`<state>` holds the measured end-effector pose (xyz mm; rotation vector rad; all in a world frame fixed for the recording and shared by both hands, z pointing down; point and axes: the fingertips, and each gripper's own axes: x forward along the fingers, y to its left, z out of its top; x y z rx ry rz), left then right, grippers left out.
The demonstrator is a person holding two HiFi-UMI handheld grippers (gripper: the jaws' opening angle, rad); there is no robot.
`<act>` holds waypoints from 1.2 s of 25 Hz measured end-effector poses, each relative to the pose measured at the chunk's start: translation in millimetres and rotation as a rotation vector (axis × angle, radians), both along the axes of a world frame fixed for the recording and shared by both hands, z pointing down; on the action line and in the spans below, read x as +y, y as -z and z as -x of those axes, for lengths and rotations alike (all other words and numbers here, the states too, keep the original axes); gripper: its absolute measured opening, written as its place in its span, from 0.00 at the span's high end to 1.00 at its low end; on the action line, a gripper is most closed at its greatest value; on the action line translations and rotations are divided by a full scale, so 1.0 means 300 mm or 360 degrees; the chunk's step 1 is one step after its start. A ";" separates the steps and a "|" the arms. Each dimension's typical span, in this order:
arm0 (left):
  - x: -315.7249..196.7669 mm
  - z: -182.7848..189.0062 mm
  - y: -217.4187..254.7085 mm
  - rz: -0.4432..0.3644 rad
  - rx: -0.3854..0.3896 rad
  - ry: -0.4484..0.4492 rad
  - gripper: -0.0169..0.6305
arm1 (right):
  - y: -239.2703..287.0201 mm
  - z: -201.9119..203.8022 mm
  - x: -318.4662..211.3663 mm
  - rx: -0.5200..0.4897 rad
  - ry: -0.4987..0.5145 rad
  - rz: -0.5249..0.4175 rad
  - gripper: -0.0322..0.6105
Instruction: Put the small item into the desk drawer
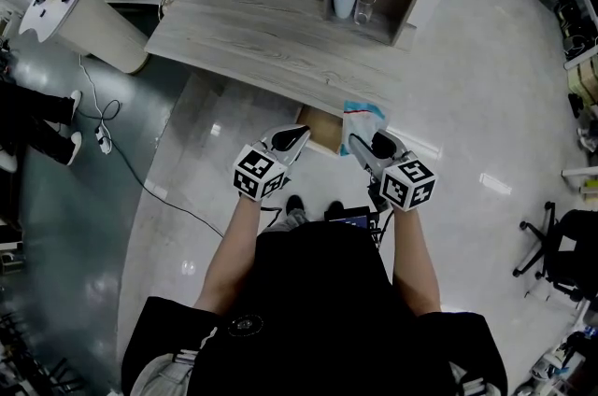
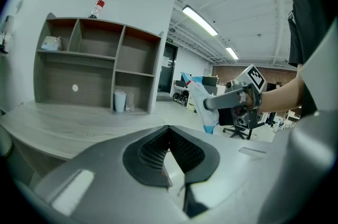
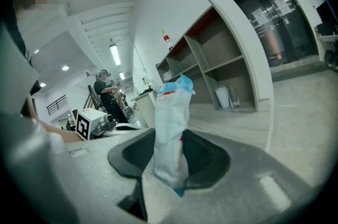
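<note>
Blue-white packet (image 1: 363,118) gripped by right hand-held gripper (image 1: 361,145) half-hides drawer (image 1: 321,131); left hand-held gripper (image 1: 297,138) clenched

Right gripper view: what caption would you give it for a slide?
The right gripper clamps a blue-and-white plastic packet between its jaws, with the shelf unit beyond.

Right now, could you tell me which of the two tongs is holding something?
The right tongs: they are clamped on a blue-and-white plastic packet that stands up between them. The left tongs are shut with nothing in them.
</note>
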<state>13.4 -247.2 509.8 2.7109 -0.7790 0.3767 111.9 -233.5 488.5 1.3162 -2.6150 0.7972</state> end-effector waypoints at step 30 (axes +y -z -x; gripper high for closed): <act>-0.030 0.039 -0.234 0.0162 -0.0068 0.0183 0.97 | -0.300 0.079 -0.117 0.0795 0.0602 0.0048 0.70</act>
